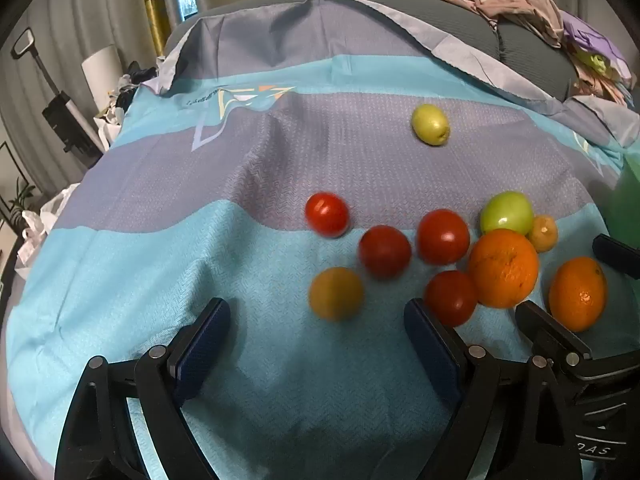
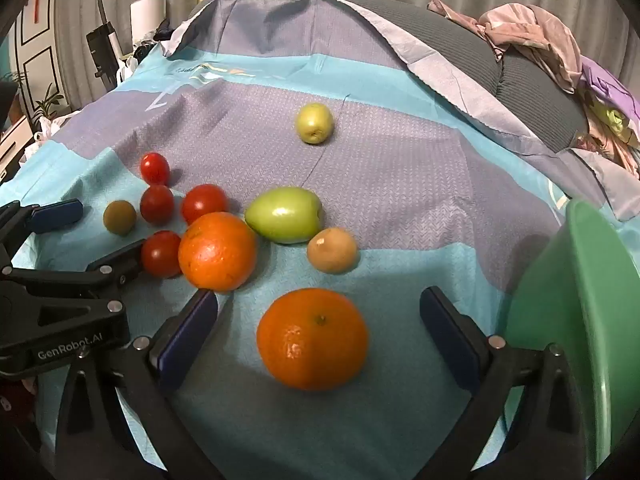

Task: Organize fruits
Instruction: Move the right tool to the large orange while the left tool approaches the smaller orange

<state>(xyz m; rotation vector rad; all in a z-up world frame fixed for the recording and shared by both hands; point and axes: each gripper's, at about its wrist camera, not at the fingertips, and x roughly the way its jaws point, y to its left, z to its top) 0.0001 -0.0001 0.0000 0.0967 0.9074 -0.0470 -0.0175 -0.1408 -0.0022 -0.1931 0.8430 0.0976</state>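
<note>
right fingers [image 2: 448, 336] spread round near orange [image 2: 312, 338], green bowl [image 2: 560, 320] possibly touching

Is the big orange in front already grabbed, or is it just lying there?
Just lying there. The near orange rests on the bedsheet between the right hand-held gripper's wide-open fingers, neither pad touching it.

Two oranges [image 2: 312, 338], four red tomatoes [image 2: 204, 202], green apple [image 2: 285, 214] clustered, yellow-green fruit [image 2: 314, 123] apart
</note>
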